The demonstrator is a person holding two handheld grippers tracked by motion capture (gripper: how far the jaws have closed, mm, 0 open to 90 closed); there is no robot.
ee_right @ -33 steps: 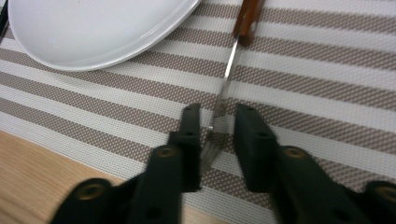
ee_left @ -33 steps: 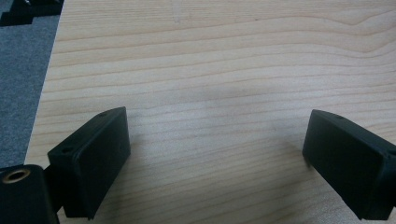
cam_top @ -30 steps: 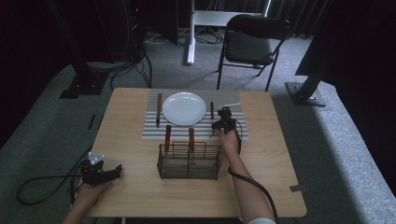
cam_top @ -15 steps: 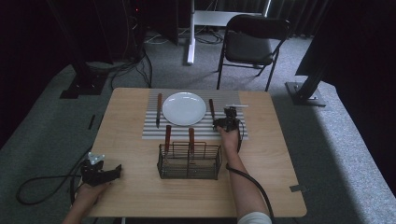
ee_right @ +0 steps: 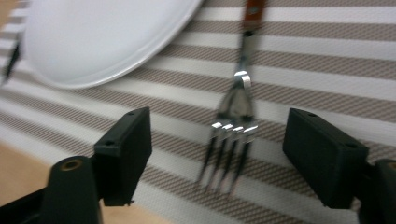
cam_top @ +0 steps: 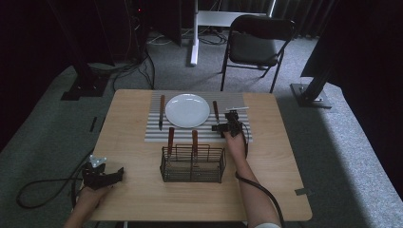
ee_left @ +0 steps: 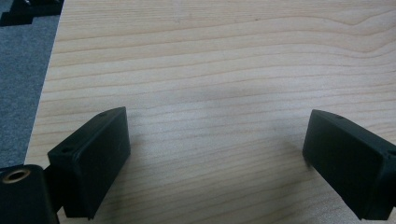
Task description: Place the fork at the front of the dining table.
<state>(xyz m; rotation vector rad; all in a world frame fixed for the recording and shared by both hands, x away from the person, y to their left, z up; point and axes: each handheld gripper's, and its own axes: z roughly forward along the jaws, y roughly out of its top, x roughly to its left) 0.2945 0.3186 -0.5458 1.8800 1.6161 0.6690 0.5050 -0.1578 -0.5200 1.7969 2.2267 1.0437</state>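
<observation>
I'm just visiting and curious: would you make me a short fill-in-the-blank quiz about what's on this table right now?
1. The fork lies on the striped ____, right of the white plate.
2. The right tongs stand ____, with the fork's tines between them, untouched.
3. Two wooden-handled utensils stand in the wire ____.
4. The left tongs hover over bare ____ tabletop.

Missing words: placemat; open; basket; wooden

A wooden-handled metal fork (ee_right: 236, 116) lies flat on the striped placemat (ee_right: 327, 60), beside the plate (ee_right: 102, 37).
</observation>
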